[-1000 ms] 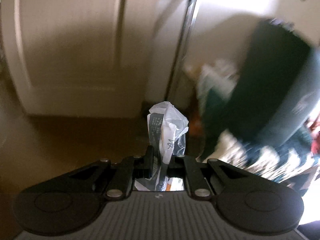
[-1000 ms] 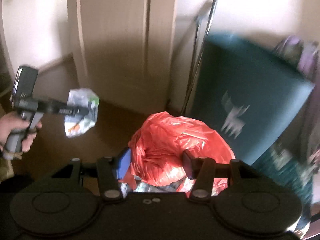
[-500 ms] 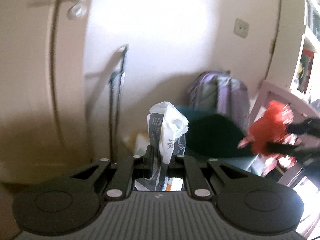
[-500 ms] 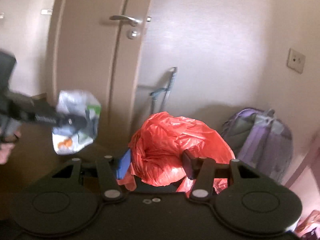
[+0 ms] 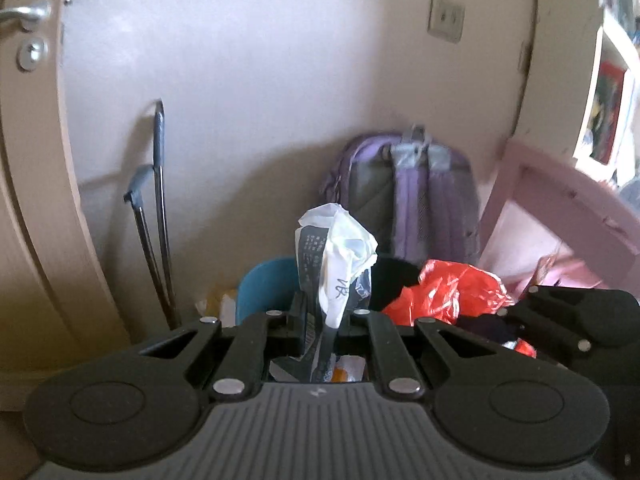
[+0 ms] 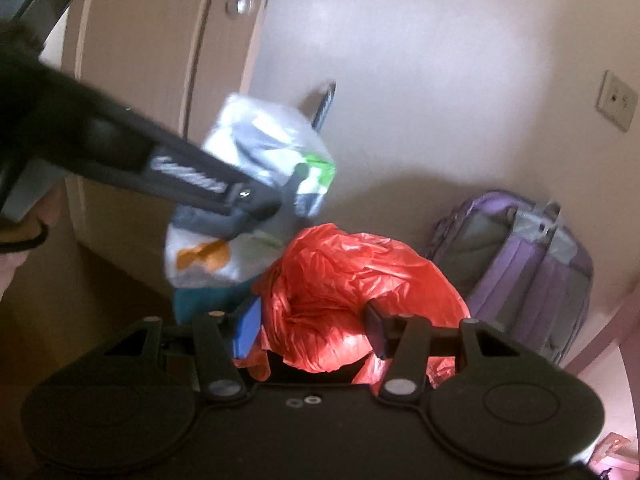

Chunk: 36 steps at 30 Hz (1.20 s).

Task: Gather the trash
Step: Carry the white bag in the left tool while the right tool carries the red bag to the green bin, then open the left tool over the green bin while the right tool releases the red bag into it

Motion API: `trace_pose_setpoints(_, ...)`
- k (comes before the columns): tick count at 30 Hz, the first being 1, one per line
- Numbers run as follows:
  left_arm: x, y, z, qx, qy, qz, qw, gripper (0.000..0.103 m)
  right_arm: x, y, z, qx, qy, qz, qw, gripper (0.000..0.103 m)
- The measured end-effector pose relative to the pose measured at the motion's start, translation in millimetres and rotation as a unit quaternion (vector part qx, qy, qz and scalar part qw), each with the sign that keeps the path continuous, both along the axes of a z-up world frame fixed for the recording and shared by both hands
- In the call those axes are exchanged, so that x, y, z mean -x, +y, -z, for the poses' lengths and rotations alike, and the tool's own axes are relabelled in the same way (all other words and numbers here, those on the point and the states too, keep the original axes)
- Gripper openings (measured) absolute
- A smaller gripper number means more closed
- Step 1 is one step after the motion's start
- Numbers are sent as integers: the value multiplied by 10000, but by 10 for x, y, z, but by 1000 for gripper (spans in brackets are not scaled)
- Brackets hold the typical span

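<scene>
My left gripper (image 5: 325,312) is clenched on a crumpled white wrapper (image 5: 340,256), which stands straight up from between the pinched jaws with its printed side facing me. My right gripper (image 6: 312,320) has its fingers set wide around a bunched red plastic bag (image 6: 352,292), the pads pressed into its sides — it is held, not loose.

Since a second ago both tools have come up off the floor and swung over. Back then the left one looked at the foot of a door and brown floor; now, just past its tips, the dark mouth of a blue bin (image 5: 266,284) sits behind the wrapper. The right gripper, only a small shape to the side half a second ago, now crowds in just to the right, red bag and all.

From the right tool, the left gripper crosses in from the upper left, slanting downward, the wrapper hanging just above and left of the red bag. A purple backpack (image 5: 408,196) leans on the wall beyond the bin.
</scene>
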<state>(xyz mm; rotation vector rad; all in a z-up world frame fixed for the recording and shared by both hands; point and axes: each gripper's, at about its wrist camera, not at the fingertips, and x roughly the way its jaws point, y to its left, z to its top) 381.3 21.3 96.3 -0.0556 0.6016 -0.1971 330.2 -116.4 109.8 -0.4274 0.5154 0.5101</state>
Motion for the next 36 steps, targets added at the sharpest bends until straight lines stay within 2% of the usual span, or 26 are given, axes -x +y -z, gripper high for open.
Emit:
trace_pose_setpoints(10, -476, -344, 461, -583, 744, 83, 9955, 11, -330, 2, 370, 196, 684, 84, 9974, 53)
trace_pose_setpoints(15, -588, -368, 632, -614, 1094, 17, 9921, 11, -383, -8, 438, 159, 858, 108, 9961, 55)
trace_pose_setpoints(20, -618, -390, 705, -666, 1277, 72, 9895, 13, -380, -1, 473, 218, 886, 63, 9958, 56)
trace_pose_setpoints(27, -571, -445, 750, -776, 1348, 164, 9877, 21, -423, -24, 478, 173, 967, 150, 9951, 57)
trace_pose_setpoints(33, -512, -451, 718, -801, 1309, 163, 9880, 30, -390, -20, 442, 265, 898, 183, 9954, 58)
trace_pose_setpoints(35, -493, -439, 695, -764, 1278, 128, 9888, 41, -384, -18, 420, 272, 877, 173, 9956, 58)
trace_pose_setpoints(36, -479, -436, 682, -767, 1240, 108, 9893, 58, -372, -16, 407, 281, 875, 159, 9956, 58)
